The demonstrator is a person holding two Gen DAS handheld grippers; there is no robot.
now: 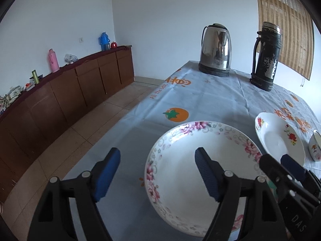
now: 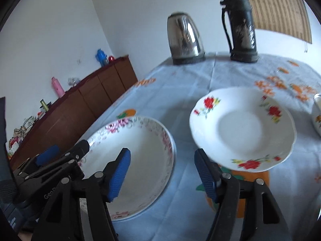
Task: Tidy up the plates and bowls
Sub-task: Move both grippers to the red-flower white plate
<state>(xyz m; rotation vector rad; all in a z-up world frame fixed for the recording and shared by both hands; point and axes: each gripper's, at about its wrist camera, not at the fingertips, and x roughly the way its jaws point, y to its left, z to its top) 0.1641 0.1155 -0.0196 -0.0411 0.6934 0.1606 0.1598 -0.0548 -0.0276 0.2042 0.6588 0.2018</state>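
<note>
Two plates sit on a table (image 1: 210, 92) with a light blue cloth, and both plates have nothing in them.

The pink-flower plate (image 1: 180, 160) is the big one. In the left wrist view it lies at about 6 o'clock, low and near the camera. The left gripper (image 1: 158, 172) hangs over its left rim with its two blue pads wide apart — one pad is out over the cloth, the other is above the white middle of the plate. Nothing is pinched between them.

The red-flower plate (image 2: 242, 128) is just beside the first one, at about 3 o'clock from it. In the right wrist view the right gripper (image 2: 162, 172) is spread open too, and it holds nothing. Its left pad is over the pink-flower plate and its right pad is by the near edge of the red-flower plate. Whether that pad touches the rim cannot be told.

A small flowered cup (image 1: 316, 148) peeks in at the far right edge, and its inside is hidden.

At about 12 o'clock, at the far end of the table, stand a shiny kettle (image 1: 216, 50) and a dark flask (image 1: 266, 56).
</note>
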